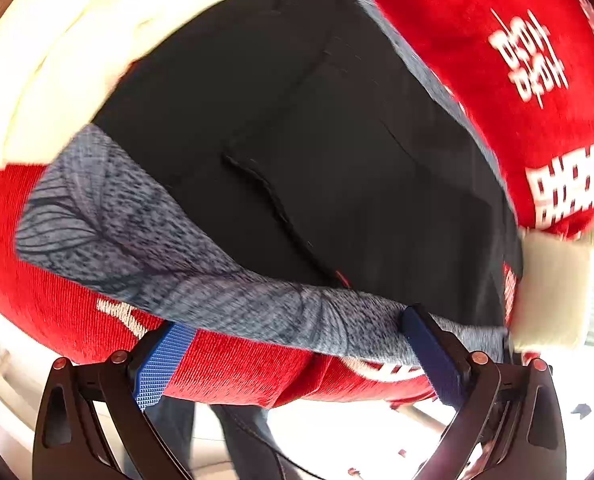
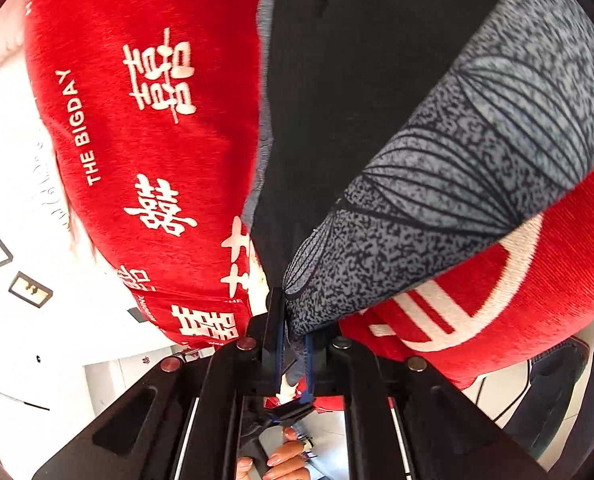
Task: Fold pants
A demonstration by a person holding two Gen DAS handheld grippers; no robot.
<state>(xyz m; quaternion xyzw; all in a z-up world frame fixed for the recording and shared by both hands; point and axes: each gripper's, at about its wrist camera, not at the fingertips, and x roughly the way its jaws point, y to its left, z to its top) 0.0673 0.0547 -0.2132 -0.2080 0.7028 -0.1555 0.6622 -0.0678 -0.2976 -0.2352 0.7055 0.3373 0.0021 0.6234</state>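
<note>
The pants (image 1: 317,152) are black with a grey patterned band (image 1: 201,272) along the edge, lying on a red cover. My left gripper (image 1: 297,344) is open, its blue-padded fingers (image 1: 161,364) spread wide at the grey band, holding nothing. In the right wrist view the pants (image 2: 337,120) run upward and the grey patterned band (image 2: 457,184) hangs toward me. My right gripper (image 2: 295,336) is shut on a corner of that grey band.
The red cover with white characters (image 2: 145,120) lies under the pants, also seen in the left wrist view (image 1: 537,80). A cream cushion (image 1: 57,60) lies at upper left. A white wall with framed pictures (image 2: 29,288) stands at the left.
</note>
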